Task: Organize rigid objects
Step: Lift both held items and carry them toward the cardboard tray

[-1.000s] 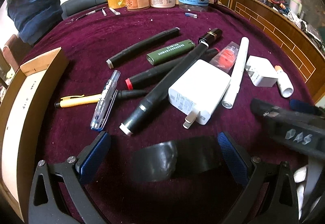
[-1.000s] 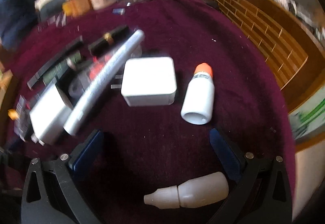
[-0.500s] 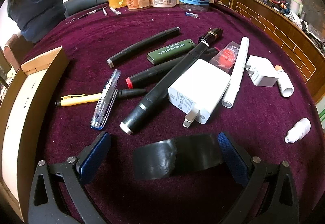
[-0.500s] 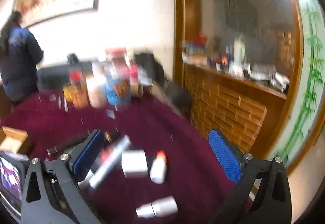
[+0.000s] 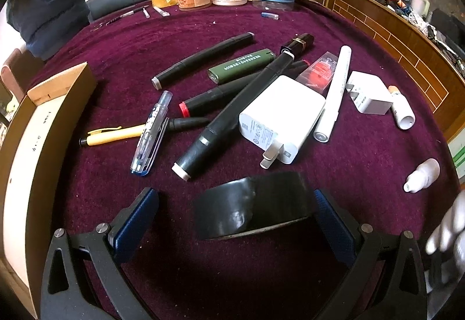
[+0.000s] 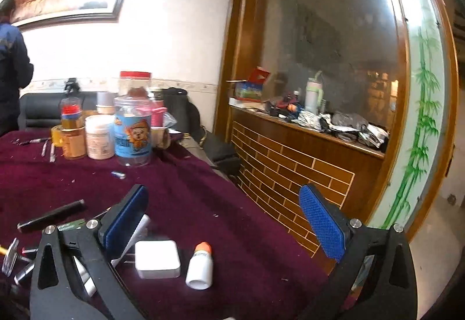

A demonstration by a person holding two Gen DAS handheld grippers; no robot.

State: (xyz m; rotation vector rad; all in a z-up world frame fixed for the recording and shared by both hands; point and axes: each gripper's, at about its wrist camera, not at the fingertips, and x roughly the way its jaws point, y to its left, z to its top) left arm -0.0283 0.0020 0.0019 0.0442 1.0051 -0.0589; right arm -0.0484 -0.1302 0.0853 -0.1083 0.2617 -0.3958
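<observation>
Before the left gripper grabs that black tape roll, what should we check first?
1. Left gripper open: ok, the fingers stand wide apart.
2. Black tape roll between the fingers: ok, though nearer the right finger.
3. Tape lying apart from the big white charger: ok.
4. Cardboard box in reach on the left: ok; its inside cannot be seen.
5. Right gripper out of the way: ok, open, raised, holding nothing.
6. White blur at the left view's lower right edge: cannot tell what it is.
</observation>
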